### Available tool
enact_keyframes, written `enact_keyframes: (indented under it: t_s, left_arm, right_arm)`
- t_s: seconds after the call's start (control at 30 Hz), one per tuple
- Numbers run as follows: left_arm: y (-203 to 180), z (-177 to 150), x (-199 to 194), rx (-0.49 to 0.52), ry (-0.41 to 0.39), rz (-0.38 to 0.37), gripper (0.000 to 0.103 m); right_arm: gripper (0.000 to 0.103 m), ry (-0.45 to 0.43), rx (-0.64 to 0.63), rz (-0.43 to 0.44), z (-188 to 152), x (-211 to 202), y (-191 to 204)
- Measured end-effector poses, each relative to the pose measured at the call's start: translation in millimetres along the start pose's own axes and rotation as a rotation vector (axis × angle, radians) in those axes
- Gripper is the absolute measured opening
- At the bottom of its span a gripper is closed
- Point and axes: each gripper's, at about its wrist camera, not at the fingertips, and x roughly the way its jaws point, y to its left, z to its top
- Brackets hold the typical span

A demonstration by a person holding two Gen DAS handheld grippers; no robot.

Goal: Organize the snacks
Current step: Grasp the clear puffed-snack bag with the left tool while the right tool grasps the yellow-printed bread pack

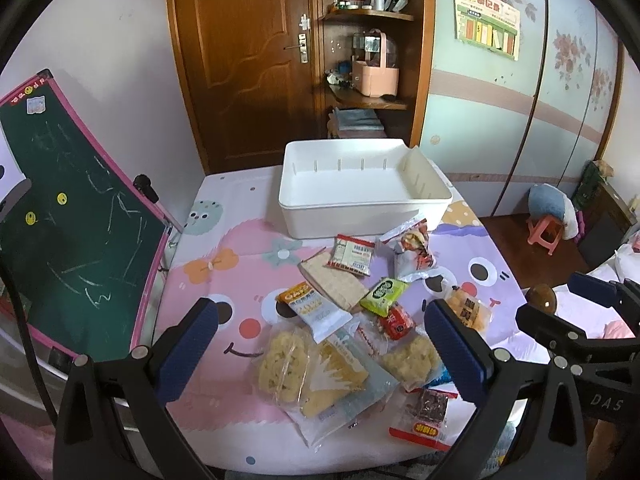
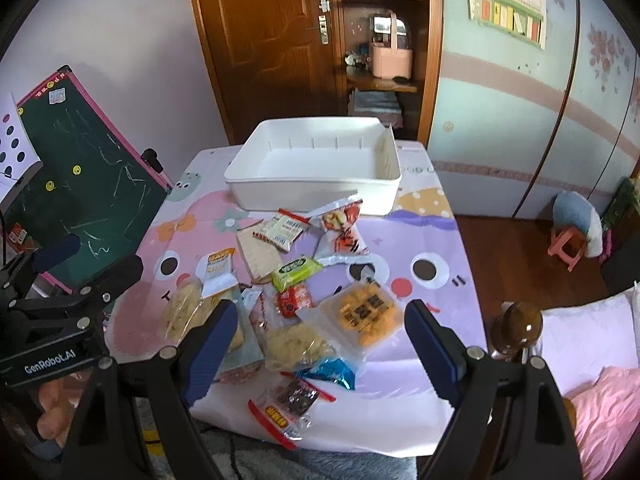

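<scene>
So the room first: pale lilac wall on the left, a brown wooden door (image 1: 244,60) dead ahead with open corner shelves (image 1: 370,16) beside it full of small stuff plus a pink caddy (image 1: 376,74), and a mint wardrobe (image 1: 500,120) with flower decals and a poster (image 1: 488,26) running off to the right. A green chalkboard (image 1: 76,232) in a pink frame leans at the table's left edge, and there's a little pink stool (image 2: 568,248) on the wood floor to the right. The table (image 1: 224,248) wears a pink and purple cartoon-face cloth. At its far end sits a white bin (image 1: 360,192), nothing in it yet. The snack packets (image 1: 352,320) lie in a loose heap on the cloth just in front of the bin, a few overlapping, none inside it. Both tools hover above the near edge of the pile: left gripper (image 1: 320,344) spread wide and gripping nothing, right gripper (image 2: 320,344) likewise spread wide with bare pads.
</scene>
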Motion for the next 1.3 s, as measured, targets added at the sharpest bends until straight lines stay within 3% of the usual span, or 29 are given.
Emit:
enact_keyframes:
  t_s: [0.2, 0.43, 0.57, 0.7, 0.9, 1.1, 1.3]
  left_arm:
    - [-0.8, 1.3, 4.3, 0.028, -0.008, 0.017, 0.103]
    - [7.0, -2.2, 26.8, 0.031, 0.044, 0.001, 0.103]
    - [20.4, -11.2, 50.3, 0.027, 0.102, 0.006, 0.103]
    - [44.9, -31.0, 85.2, 0.015, 0.211, -0.006, 0.103]
    - [72.1, -57.1, 113.1, -0.003, 0.304, -0.083, 0.103]
    - [77.8, -71.0, 135.7, -0.021, 0.379, -0.137, 0.103]
    - [73.8, -77.9, 172.4, -0.05, 0.435, -0.133, 0.103]
  right_arm:
    - [0.086, -0.014, -0.007, -0.022, 1.9, 2.1, -1.2]
    - [0.086, 0.042, 0.021, -0.047, -1.6, 26.4, -11.2]
    - [0.086, 0.079, 0.036, -0.054, -8.5, 46.4, -22.1]
    - [0.086, 0.155, 0.077, -0.057, -18.3, 72.6, -36.8]
    - [0.086, 0.262, 0.155, -0.027, -33.1, 108.1, -54.8]
    - [0.086, 0.332, 0.246, -0.004, -36.2, 135.2, -71.0]
    - [0.086, 0.391, 0.317, 0.011, -38.7, 163.2, -83.1]
